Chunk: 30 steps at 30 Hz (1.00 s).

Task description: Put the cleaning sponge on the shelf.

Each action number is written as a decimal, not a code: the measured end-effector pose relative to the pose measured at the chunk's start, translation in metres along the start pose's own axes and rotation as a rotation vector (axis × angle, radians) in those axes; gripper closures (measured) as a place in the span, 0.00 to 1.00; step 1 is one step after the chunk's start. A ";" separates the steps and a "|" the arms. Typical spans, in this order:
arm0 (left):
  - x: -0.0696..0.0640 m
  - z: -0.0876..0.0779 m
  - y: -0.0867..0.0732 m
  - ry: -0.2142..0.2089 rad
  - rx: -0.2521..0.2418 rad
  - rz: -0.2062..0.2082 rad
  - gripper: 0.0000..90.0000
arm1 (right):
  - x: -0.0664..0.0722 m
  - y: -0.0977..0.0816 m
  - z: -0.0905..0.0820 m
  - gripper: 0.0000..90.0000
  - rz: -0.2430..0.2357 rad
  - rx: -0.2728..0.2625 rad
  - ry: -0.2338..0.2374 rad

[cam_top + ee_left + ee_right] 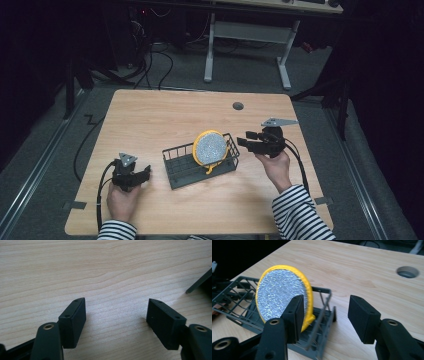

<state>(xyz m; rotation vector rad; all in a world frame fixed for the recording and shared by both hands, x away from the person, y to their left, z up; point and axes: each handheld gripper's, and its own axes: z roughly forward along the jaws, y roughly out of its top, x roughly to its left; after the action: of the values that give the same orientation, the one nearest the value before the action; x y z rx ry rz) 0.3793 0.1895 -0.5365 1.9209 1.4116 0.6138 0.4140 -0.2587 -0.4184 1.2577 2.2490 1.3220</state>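
Centrally on the table (pixel 150 115), a dark wire basket (pixel 185 167) is seen, and a round pad (pixel 211 147) with a yellow rim and a glittering silver face is stood on edge inside it, leaned against the basket's right-hand wall. A small yellow loop is seen hanging from the pad's lower edge over the basket's side. No brand, label or other writing can be read on the pad, the basket or the grippers.

The right gripper (pixel 242 140) is held just to the right of the basket, its jaws pointed towards the pad. In the right gripper view the jaws are seen parted, with nothing pressed between them; the pad (pixel 282 296) and the basket (pixel 239 300) lie just beyond the left-hand jaw, apart from its tip.

The left gripper (pixel 146 172) is rested on the table to the left of the basket, near its left end. In the left gripper view its jaws are spread wide over bare wood, nothing being held, and a dark corner of the basket (pixel 200 282) is shown at the right edge.

A round hole (pixel 238 106) is cut in the tabletop towards the far side.
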 end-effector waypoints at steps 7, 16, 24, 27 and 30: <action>0.000 0.000 0.000 0.000 0.000 0.000 0.36 | -0.021 -0.021 -0.019 0.52 0.066 -0.004 -0.069; 0.000 0.000 0.000 0.000 0.000 0.000 0.36 | -0.041 -0.052 -0.035 0.52 0.116 -0.017 -0.137; 0.000 0.000 0.000 0.000 0.000 0.000 0.36 | -0.057 -0.110 -0.024 0.48 0.157 0.027 -0.283; 0.000 0.000 0.000 0.000 0.000 0.000 0.36 | -0.062 -0.130 -0.018 0.48 0.158 0.054 -0.353; 0.000 0.000 0.000 0.001 0.000 0.000 0.36 | -0.062 -0.135 -0.018 0.48 0.154 0.067 -0.394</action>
<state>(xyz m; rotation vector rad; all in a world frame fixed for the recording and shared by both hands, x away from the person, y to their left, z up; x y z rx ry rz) 0.3793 0.1895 -0.5365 1.9212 1.4119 0.6143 0.3658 -0.3471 -0.5295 1.5830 1.9663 0.9453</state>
